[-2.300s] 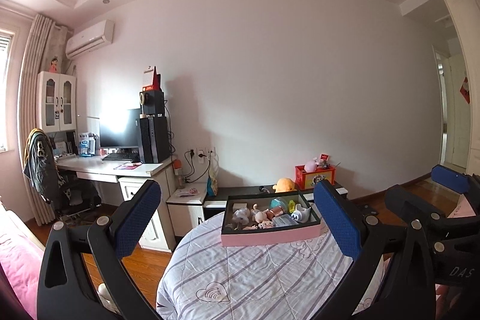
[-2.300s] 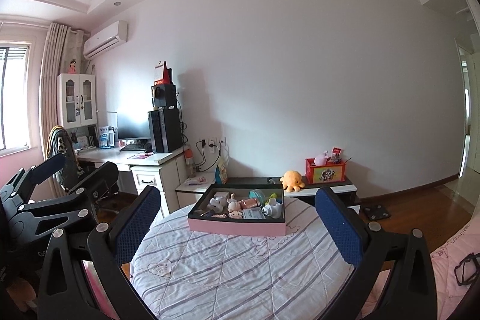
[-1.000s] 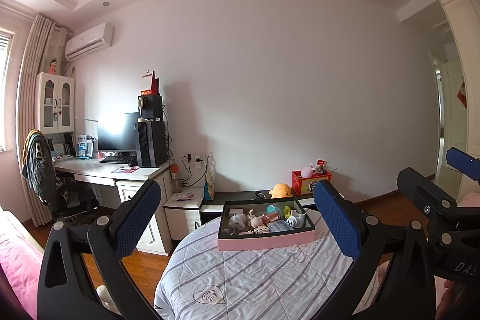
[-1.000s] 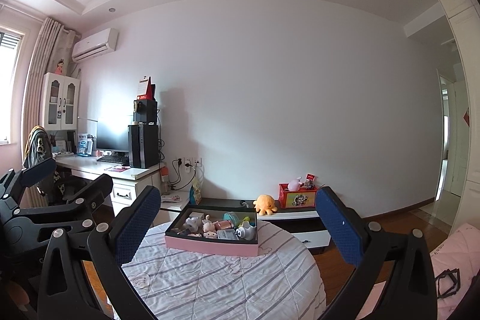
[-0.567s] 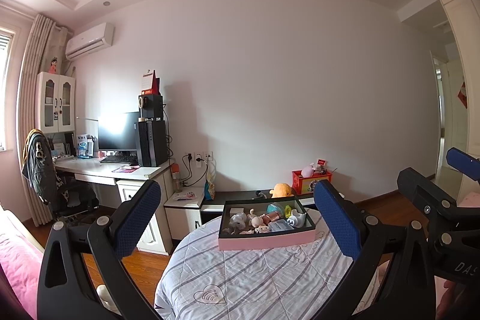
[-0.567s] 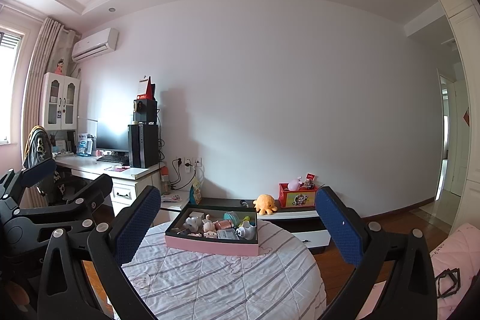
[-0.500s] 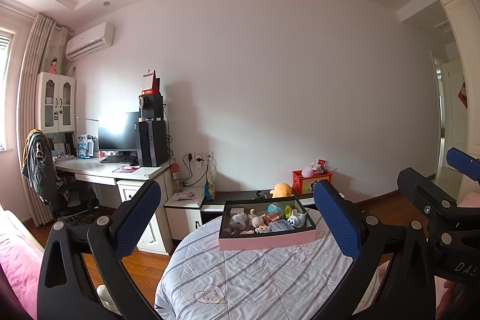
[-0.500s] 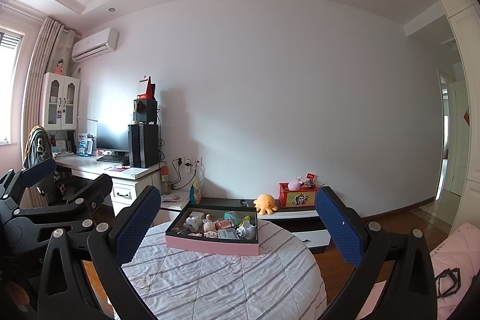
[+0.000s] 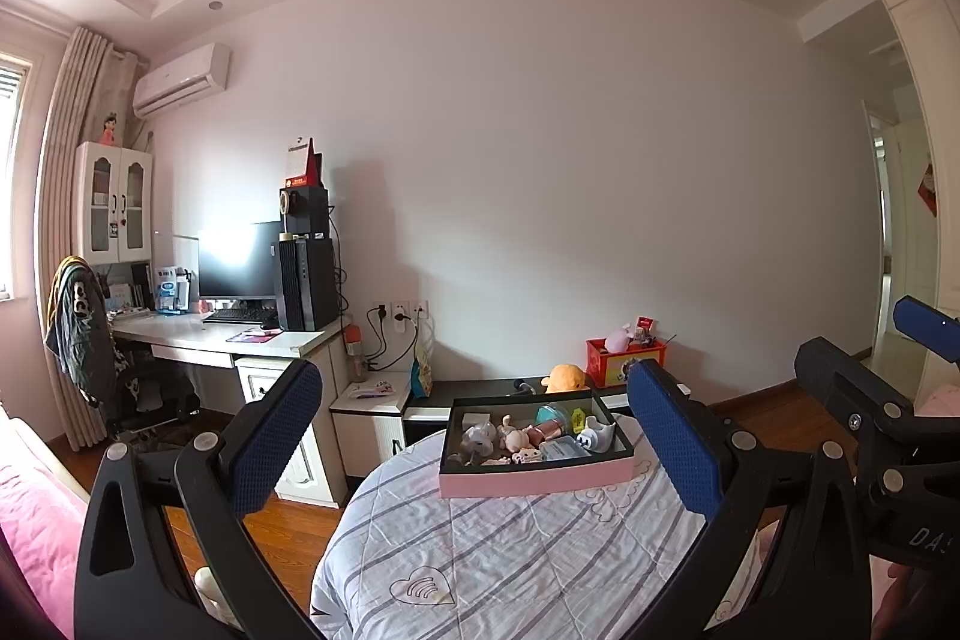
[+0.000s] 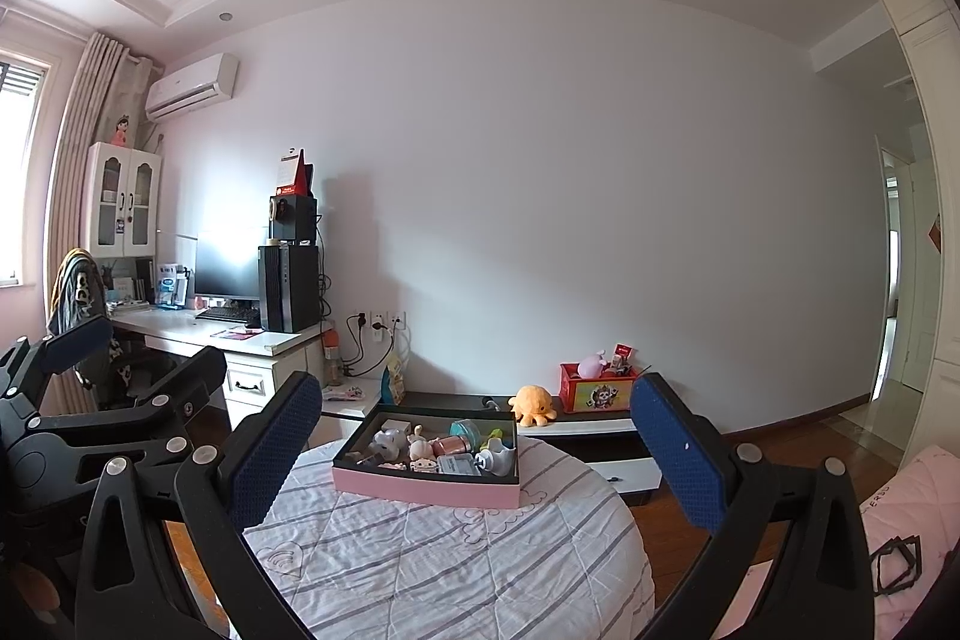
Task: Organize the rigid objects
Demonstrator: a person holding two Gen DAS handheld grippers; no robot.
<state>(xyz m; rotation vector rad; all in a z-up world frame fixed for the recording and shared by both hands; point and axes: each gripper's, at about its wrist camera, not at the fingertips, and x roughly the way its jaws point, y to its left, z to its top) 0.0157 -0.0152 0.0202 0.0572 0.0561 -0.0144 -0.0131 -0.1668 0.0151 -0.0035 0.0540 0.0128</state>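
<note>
The round quilted tabletop [image 9: 510,550] carries a pink box [image 9: 536,478] of small toys [image 10: 444,445], well ahead of both tools. Left gripper [image 9: 474,451] and right gripper [image 10: 465,454] hang with jaws wide apart, empty. A rushed reach could knock the crowded toys over or snag two together

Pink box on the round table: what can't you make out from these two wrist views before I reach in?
- Small items in the pink box: too small to identify, both views.
- Box floor near its front wall: hidden by that wall, right wrist view.
- Table near edge: cut off by the frame and gripper bodies.
</note>
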